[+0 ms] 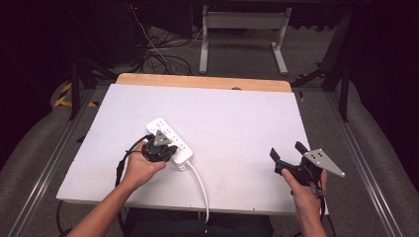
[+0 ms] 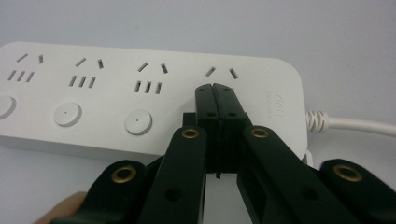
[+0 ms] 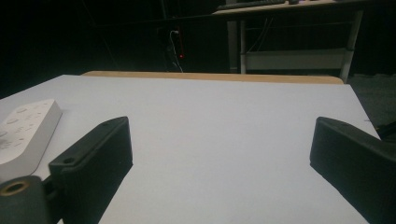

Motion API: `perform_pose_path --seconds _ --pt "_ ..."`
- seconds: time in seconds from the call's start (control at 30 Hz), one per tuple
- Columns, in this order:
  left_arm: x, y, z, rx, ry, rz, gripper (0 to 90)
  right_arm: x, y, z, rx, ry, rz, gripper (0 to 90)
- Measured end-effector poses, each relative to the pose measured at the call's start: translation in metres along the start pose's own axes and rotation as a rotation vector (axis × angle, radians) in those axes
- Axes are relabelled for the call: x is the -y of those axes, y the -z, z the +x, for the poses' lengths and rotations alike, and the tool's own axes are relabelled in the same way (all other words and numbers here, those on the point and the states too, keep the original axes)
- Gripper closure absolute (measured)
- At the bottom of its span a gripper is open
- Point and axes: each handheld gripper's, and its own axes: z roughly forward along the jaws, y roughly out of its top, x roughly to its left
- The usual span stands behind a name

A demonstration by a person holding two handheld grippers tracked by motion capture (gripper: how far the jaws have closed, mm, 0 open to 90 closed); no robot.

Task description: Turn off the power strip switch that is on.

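A white power strip (image 1: pixel 170 136) lies at an angle on the left half of the white table (image 1: pixel 232 113), its white cable (image 1: pixel 200 182) running off the near edge. In the left gripper view the power strip (image 2: pixel 116 93) shows several sockets and three round switches. My left gripper (image 2: pixel 215 88) is shut, its joined tips resting on the strip's top below the socket nearest the cable (image 2: pixel 355 123); whatever lies under the tips is hidden. My left gripper (image 1: pixel 165 144) sits over the strip's near end. My right gripper (image 1: pixel 288 150) stands open above the table's right front, nothing between its jaws.
A wooden strip (image 1: pixel 202 81) borders the table's far edge. A metal desk frame (image 1: pixel 242 29) and loose cables (image 1: pixel 158 54) stand on the floor behind. In the right gripper view the power strip (image 3: pixel 23 130) lies at the far left of the white table (image 3: pixel 224 116).
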Motion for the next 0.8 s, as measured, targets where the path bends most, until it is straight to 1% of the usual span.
perform_pose_path --seconds 0.23,0.3,0.37,0.53,0.57,0.6,0.63,0.8 --pt "-0.0005 0.0 -0.0004 -0.002 -0.003 0.003 90.0 0.0001 -0.0015 0.001 -0.006 -0.001 0.003 6.2" --pt "-0.0008 -0.0002 0.0005 0.006 -0.006 0.003 90.0 0.0003 -0.0015 0.001 -0.004 0.0 0.006 6.1" --pt "-0.0002 0.0002 -0.0006 -0.008 -0.014 0.001 90.0 0.0001 -0.0014 0.0009 0.002 0.001 0.006 5.9" --pt "-0.0002 0.0002 0.0003 -0.01 -0.018 -0.001 90.0 0.0003 -0.0016 0.0005 0.001 0.001 0.004 6.0" --pt "0.0 0.0002 -0.0005 -0.006 -0.013 -0.001 90.0 0.0003 -0.0016 0.0005 0.003 0.0 0.003 6.0" --pt "0.0001 0.0001 -0.0008 -0.009 -0.02 -0.002 90.0 0.0 -0.0015 0.0007 0.001 0.0 0.002 6.0" --pt "0.0002 0.0003 -0.0022 -0.023 -0.04 -0.002 90.0 -0.0002 -0.0013 0.0009 -0.002 0.002 0.003 6.1" --pt "0.0003 0.0003 -0.0028 -0.023 -0.041 -0.003 90.0 0.0001 -0.0025 0.0011 -0.004 0.001 0.006 6.1"
